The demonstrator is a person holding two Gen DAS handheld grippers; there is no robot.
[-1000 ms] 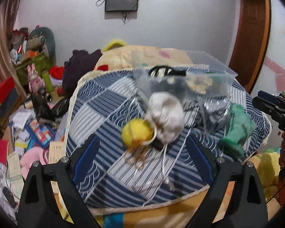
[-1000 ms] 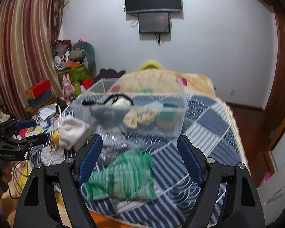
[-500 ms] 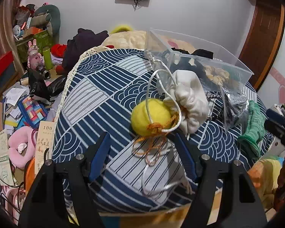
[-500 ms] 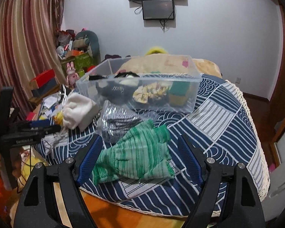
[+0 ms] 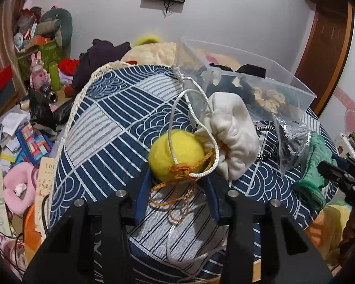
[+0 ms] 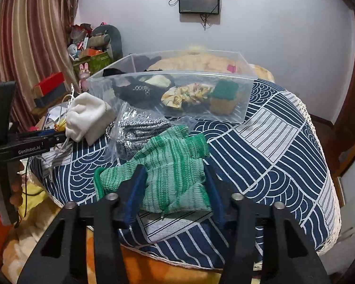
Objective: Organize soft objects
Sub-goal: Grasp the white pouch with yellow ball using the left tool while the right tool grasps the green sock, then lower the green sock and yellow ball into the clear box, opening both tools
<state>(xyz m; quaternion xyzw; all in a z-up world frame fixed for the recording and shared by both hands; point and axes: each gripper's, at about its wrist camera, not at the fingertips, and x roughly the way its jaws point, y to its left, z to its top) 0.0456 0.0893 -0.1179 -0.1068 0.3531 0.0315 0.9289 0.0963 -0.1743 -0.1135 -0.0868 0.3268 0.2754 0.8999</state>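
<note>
A yellow felt ball [image 5: 177, 156] with orange cord lies against a white drawstring pouch [image 5: 232, 137] on the blue patterned table [image 5: 101, 127]. My left gripper [image 5: 177, 179] is open, its fingers on either side of the ball's near edge. A green knitted glove [image 6: 172, 172] lies near the table's front in the right wrist view. My right gripper [image 6: 172, 184] is open with its fingers on both sides of the glove. A clear plastic bin [image 6: 172, 92] behind holds several soft items.
A clear bag of grey knit [image 6: 139, 127] lies between the pouch and the green glove. White cord [image 5: 191, 127] loops over the ball. The floor at the left [image 5: 23, 142] is littered with boxes, papers and toys. A wooden door frame [image 5: 324, 47] stands at the right.
Both grippers have moved forward and down. The left now straddles the yellow ball and the right straddles the green glove. Both sets of fingers have narrowed.
</note>
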